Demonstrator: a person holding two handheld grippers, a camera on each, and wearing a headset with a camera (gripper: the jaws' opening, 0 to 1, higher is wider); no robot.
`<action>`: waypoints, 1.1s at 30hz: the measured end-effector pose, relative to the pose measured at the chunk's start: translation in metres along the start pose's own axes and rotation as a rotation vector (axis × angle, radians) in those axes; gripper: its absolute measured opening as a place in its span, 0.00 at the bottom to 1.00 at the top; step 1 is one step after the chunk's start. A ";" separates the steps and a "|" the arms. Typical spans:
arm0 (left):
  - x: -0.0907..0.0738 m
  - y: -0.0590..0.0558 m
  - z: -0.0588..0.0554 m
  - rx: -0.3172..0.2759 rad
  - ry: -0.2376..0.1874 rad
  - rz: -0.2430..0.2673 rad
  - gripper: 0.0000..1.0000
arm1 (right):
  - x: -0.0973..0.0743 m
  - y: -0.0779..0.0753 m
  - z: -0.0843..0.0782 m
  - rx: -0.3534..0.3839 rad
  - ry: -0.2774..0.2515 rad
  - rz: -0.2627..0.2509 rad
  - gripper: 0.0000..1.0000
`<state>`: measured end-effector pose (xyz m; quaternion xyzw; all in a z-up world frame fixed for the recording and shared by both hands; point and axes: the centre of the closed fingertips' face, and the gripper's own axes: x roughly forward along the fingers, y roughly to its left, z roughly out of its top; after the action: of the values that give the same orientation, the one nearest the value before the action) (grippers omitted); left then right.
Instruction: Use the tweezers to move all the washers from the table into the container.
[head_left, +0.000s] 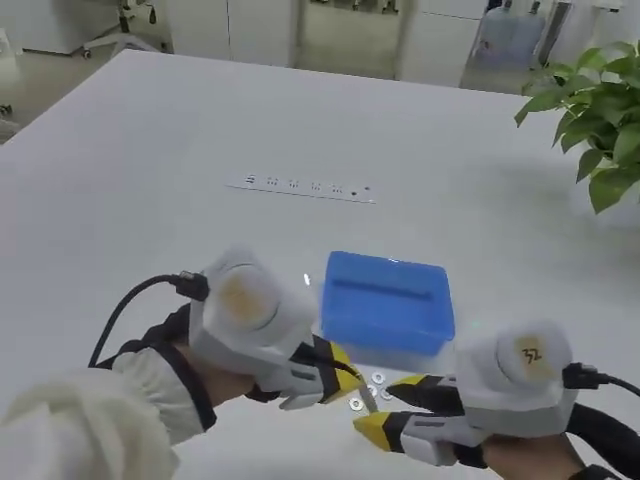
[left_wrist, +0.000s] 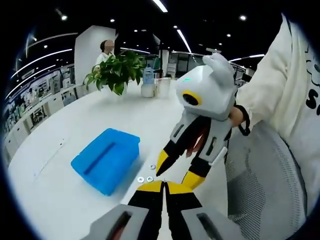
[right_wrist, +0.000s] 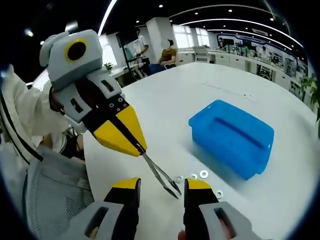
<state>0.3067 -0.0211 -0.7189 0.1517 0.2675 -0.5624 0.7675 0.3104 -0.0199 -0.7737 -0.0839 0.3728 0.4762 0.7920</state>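
My left gripper (head_left: 345, 366) is held low over the white counter (head_left: 150, 170) on the left. Its yellow-tipped fingers (right_wrist: 120, 132) are pressed together, pinching the upper end of a pair of thin silver metal tweezers (right_wrist: 160, 175). The tweezers slant down from those fingers. Their points sit close beside the nearest of the small flat silver metal washers (right_wrist: 179, 178); I cannot tell whether the points touch the counter.

In the right gripper view I count four washers lying loose on the counter. Three form a short row and the fourth lies apart, near one of my right fingers. All of them are outside the blue rectangular plastic container (head_left: 388, 300), just in front of its near wall.

Beyond the container, toward the far side of the counter, lies a narrow white strip with small dark marks (head_left: 300, 187). The container itself stands a little past my two grippers and between them.

On the right, my right gripper (head_left: 386, 405) points back toward the left one. Its black and yellow fingers (right_wrist: 125, 187) are spread well apart, and in its own view the tweezer points lie in the gap between them.

At the far right edge of the counter stands a leafy green potted plant (head_left: 600, 110).
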 end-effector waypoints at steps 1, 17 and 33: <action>0.000 0.000 0.002 -0.001 -0.005 -0.001 0.00 | 0.002 0.000 0.002 -0.001 -0.003 -0.002 0.30; -0.004 0.005 0.016 0.085 -0.041 0.015 0.00 | 0.017 -0.001 0.018 -0.100 -0.018 -0.033 0.12; 0.002 0.000 0.004 0.176 -0.012 0.026 0.00 | 0.026 -0.003 0.009 -0.114 0.008 -0.029 0.13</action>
<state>0.3081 -0.0252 -0.7166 0.2186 0.2103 -0.5746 0.7601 0.3241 0.0006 -0.7857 -0.1364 0.3469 0.4848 0.7912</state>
